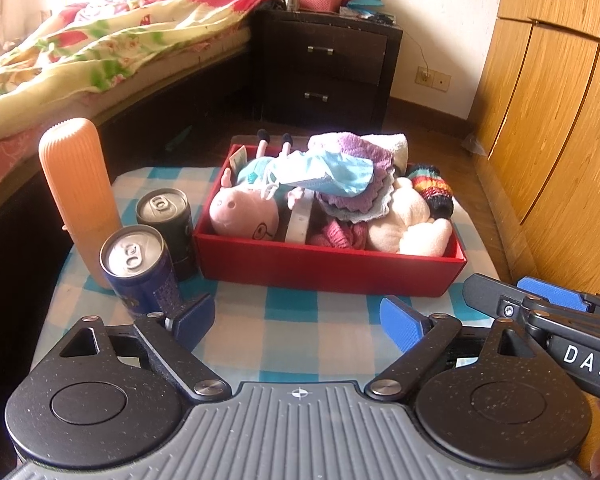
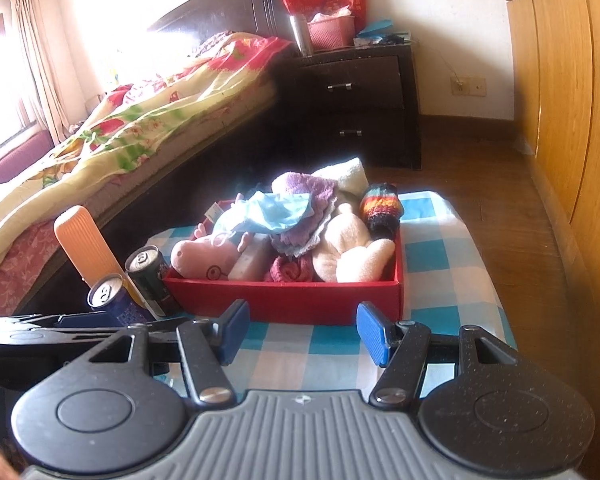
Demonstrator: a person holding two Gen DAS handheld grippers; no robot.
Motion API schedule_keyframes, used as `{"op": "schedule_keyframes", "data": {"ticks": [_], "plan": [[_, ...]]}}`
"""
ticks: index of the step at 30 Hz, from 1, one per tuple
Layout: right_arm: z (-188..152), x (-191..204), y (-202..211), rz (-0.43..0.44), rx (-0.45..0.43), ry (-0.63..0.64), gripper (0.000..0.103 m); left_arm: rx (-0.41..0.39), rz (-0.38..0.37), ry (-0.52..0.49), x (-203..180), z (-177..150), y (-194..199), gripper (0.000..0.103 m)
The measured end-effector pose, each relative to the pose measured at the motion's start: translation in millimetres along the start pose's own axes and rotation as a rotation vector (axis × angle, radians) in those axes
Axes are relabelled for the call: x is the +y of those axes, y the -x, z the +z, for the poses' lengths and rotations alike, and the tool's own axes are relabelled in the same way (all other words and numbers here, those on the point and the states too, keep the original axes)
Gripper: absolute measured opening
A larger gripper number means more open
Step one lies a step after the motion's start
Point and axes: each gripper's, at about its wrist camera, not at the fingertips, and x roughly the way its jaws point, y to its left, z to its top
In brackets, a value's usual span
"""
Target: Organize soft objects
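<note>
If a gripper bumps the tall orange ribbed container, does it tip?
Probably. The orange ribbed container stands upright, tall and narrow, so likely top-heavy. Two cans crowd its base and may topple too. Its rounded shape suggests it would roll once down.

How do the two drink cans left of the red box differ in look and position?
The blue can has a blue body; the dark can has a blackish-green one. The blue can stands nearer the grippers, while the dark can sits behind it, closer to the red box. The blue can's top looks larger, probably only because it is nearer. Both stand upright on the checked cloth, tabs unopened, beside the orange bottle.
</note>
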Motion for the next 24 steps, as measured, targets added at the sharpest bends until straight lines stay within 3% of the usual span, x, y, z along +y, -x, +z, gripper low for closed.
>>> {"op": "schedule_keyframes", "data": {"ticks": [11,16,24], "plan": [[2.5,-1.8,6.0,0.022,-0.037,-0.022,0.038,-0.033,-0.053,0.000,-0.3,4.6,6.5,0.083],[3.9,-4.7,10.1,0.032,-0.057,-0.041,0.038,-0.077,-0.043,-0.010,-0.7,5.4,11.9,0.090],[4.8,-4.9,12.5,0.042,-0.071,-0.051,0.038,-0.057,-0.071,0.039,5.4,6.2,9.0,0.094]]}}
